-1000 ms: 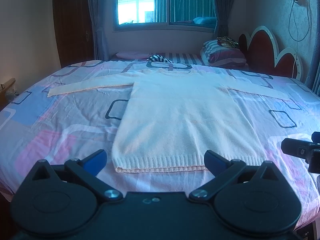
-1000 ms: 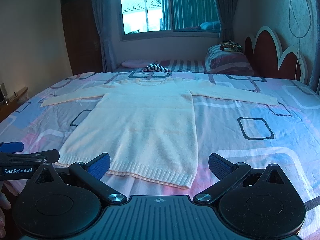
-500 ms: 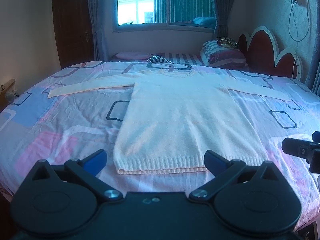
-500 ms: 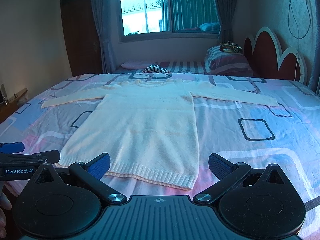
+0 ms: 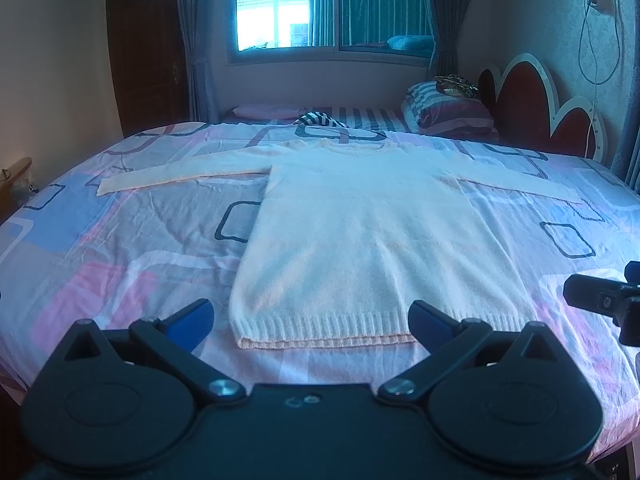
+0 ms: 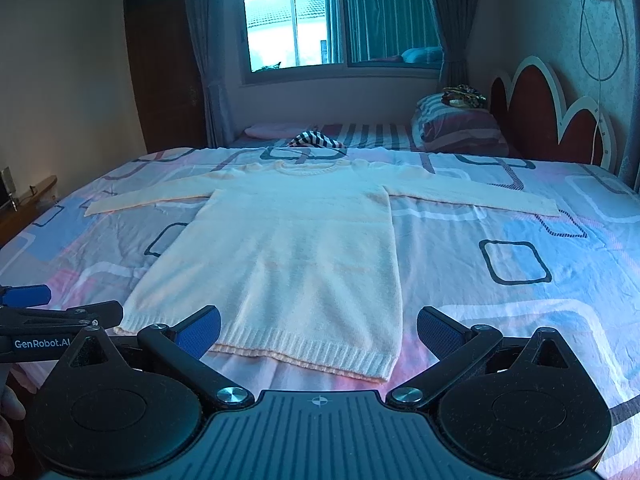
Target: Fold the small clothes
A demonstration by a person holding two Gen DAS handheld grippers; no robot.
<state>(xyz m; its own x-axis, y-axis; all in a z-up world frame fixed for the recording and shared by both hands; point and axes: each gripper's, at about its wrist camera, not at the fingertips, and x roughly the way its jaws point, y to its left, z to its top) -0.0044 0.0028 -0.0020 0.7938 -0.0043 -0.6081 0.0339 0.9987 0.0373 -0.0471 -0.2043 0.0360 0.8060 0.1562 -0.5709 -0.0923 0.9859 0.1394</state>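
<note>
A cream knitted sweater [image 5: 372,236] lies flat on the bed, collar far, ribbed hem near, both sleeves spread out sideways. In the right wrist view the same sweater [image 6: 288,248] sits left of centre. My left gripper [image 5: 310,318] hovers just short of the hem, open, with nothing between its blue pads. My right gripper [image 6: 318,328] is open too, above the hem's right corner. Each gripper shows at the edge of the other's view: the right one [image 5: 604,300] and the left one [image 6: 44,312].
The bedsheet [image 5: 120,248] is pink, blue and white with dark square outlines. Behind it are a striped bed with a pillow [image 5: 448,114], a striped cloth [image 6: 316,138], a red headboard [image 6: 548,116], a window and a dark wardrobe. A wooden ledge [image 6: 24,204] stands at left.
The sweater's hem sits slightly lower in the left wrist view, so that gripper has edged forward or tilted a little. The right gripper has barely moved.
</note>
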